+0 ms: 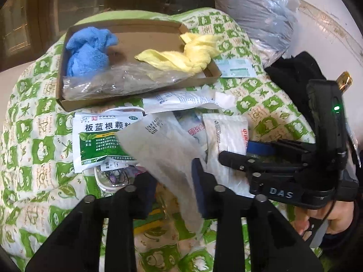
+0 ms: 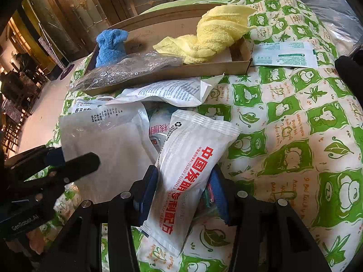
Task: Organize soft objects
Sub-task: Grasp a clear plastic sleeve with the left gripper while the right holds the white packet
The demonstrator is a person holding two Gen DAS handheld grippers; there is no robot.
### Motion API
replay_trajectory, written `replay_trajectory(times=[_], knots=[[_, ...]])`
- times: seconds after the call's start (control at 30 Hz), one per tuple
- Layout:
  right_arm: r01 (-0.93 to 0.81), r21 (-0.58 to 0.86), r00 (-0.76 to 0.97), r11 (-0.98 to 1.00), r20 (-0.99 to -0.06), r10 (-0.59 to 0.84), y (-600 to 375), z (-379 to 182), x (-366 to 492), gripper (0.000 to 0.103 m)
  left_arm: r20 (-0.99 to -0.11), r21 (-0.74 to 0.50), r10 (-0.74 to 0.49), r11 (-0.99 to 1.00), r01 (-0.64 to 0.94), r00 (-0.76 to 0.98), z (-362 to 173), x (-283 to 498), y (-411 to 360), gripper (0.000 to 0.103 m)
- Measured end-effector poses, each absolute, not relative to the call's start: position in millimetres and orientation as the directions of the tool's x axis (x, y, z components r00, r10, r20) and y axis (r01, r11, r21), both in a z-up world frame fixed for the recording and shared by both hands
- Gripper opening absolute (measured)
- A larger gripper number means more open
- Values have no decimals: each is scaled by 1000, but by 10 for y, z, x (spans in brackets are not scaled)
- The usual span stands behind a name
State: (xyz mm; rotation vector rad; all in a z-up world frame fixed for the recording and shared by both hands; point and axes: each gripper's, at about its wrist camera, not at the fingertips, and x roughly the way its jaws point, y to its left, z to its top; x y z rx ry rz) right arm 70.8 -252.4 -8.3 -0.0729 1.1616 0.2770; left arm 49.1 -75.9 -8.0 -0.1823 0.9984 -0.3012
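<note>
My left gripper (image 1: 173, 190) is shut on a translucent white pouch (image 1: 158, 154) that rises slanting between its fingers; the right wrist view shows this gripper (image 2: 68, 161) at the pouch's (image 2: 109, 145) left edge. My right gripper (image 2: 183, 188) is shut on a white packet with red print (image 2: 188, 176), pinched across its middle. In the left wrist view that gripper (image 1: 236, 151) reaches in from the right over the same packet (image 1: 226, 133). Behind them a cardboard tray (image 1: 140, 23) (image 2: 204, 68) holds a blue towel (image 1: 88, 49) (image 2: 111, 45), a knotted yellow towel (image 1: 188, 56) (image 2: 215, 36) and a clear plastic bag (image 1: 113, 83) (image 2: 127, 70).
Everything lies on a green-and-white quilt (image 1: 34, 136) (image 2: 295, 113). Several more packets are piled before the tray, among them a green-and-white medicine bag (image 1: 99, 136). A flat sachet (image 1: 236, 68) (image 2: 285, 54) lies right of the tray. A plastic-wrapped grey pillow (image 1: 254, 11) bulges at the back right.
</note>
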Motion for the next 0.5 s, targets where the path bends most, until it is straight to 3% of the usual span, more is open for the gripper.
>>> replay_trajectory(times=[0.13, 0.47, 0.5], knots=[[-252, 86, 368, 964, -913, 178, -2524, -85, 706, 47, -769, -355, -385, 921, 160, 511, -35, 382, -718, 25], [-258, 65, 375, 964, -913, 162, -2487, -106, 697, 47, -828, -302, -352, 936, 180, 437, -285, 580, -976, 25], [-259, 63, 376, 964, -913, 161, -2486, -113, 697, 47, -834, -283, -334, 942, 180, 440, -307, 582, -993, 18]])
